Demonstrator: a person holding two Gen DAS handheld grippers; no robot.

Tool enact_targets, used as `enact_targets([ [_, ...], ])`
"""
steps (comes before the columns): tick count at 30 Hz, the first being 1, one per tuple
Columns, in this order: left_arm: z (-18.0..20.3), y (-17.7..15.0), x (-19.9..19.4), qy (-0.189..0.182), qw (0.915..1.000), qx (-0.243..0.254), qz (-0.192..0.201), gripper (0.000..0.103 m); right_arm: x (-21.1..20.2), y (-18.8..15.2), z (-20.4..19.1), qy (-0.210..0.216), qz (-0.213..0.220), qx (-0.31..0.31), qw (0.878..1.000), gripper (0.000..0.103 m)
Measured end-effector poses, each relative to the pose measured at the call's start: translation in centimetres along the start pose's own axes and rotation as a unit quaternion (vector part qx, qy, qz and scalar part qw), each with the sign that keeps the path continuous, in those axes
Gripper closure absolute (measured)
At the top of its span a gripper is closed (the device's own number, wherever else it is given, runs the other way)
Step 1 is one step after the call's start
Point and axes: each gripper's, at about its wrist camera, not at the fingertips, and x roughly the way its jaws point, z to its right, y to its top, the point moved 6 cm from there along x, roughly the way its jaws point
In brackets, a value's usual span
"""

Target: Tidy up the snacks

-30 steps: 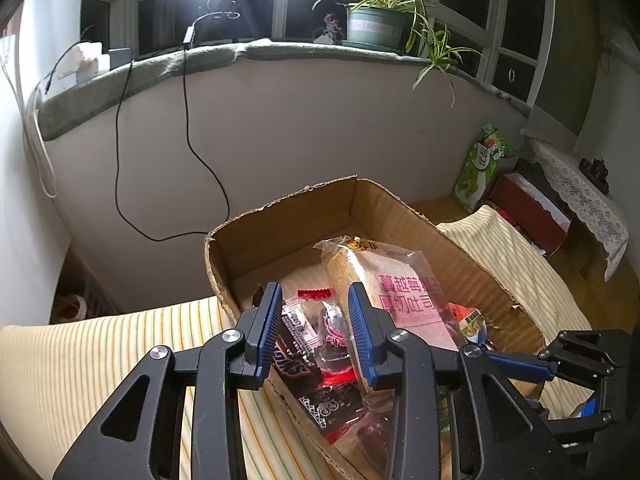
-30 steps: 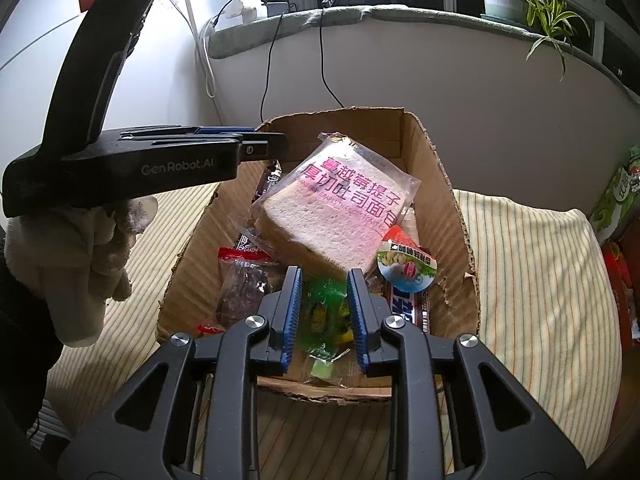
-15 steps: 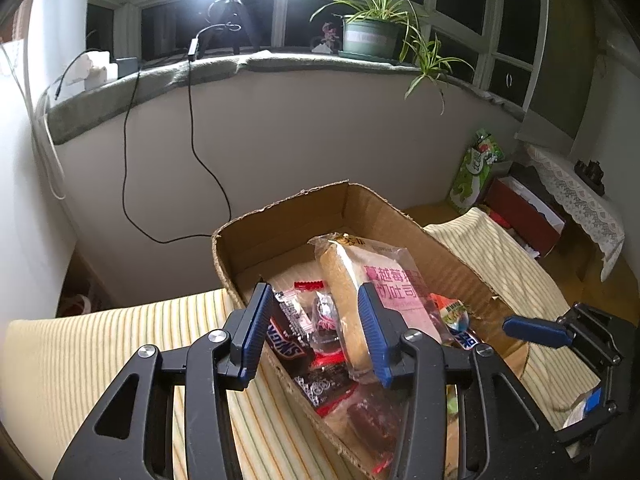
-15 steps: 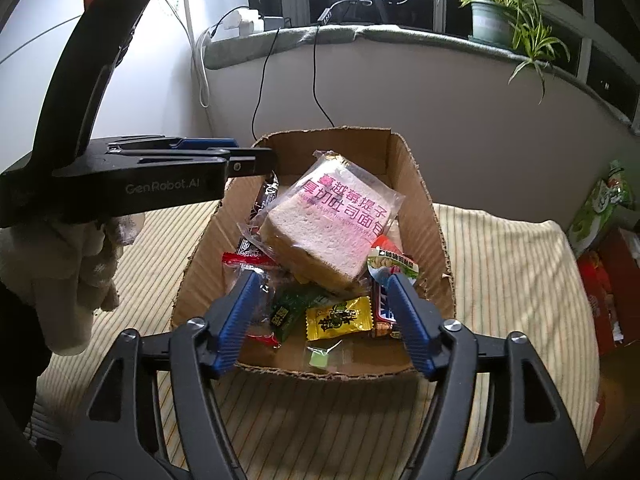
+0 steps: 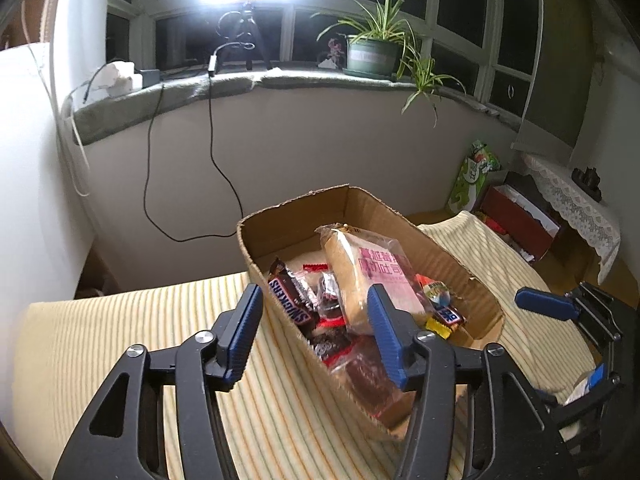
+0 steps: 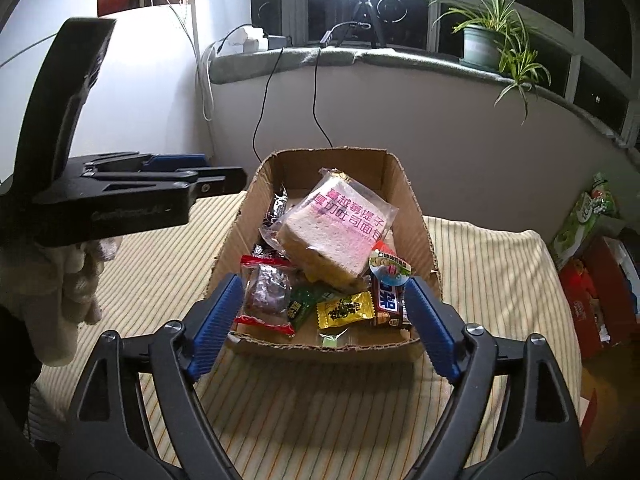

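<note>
Low in each frame, the left claw [image 5: 314,330] and right claw [image 6: 322,326] are opening with nothing between their jaws. The snacks sit in the cardboard box [image 6: 416,216] at frame centre, so the drop-off step looks finished. Next comes checking for strays outside it.

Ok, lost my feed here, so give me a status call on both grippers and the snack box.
Left gripper and right gripper both opening, nothing held. Snacks piled in cardboard box, bagged toast on top. Nothing in the way.

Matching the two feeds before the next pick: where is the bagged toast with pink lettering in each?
Left wrist: bagged toast, centre, just above the right blue pad.
Right wrist: bagged toast, centre, tilted atop the other snacks.
Shared landmark: cardboard box holding it.
</note>
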Motion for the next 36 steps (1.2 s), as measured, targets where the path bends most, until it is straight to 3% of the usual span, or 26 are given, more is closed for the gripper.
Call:
enact_targets([
  [12, -0.2, -2.7, -5.5, 0.016, 0.9991, -0.015, 0.035, 0.034, -3.5, -0.3, -0.5, -0.02, 0.032, 0.01, 0.999, 0.004],
  [16, -0.3, -4.4, -7.3, 0.031, 0.9983, -0.023, 0.043, 0.034, -4.4, -0.7, -0.5, -0.026, 0.038, 0.016, 0.999, 0.003],
  [20, -0.6, -5.8, -8.6, 0.046, 0.9973, -0.032, 0.048, 0.027, -5.0, -1.2, -0.8, -0.033, 0.041, 0.018, 0.998, 0.002],
  [27, -1.1, -8.0, -9.8, 0.067, 0.9959, -0.043, 0.044, 0.026, -5.8, -2.3, -1.6, -0.044, 0.045, 0.013, 0.998, 0.001],
  [36, -0.6, -8.9, -10.7, 0.065, 0.9959, -0.041, 0.047, 0.026, -6.4, -2.8, -2.4, -0.043, 0.047, 0.012, 0.998, 0.0],
])
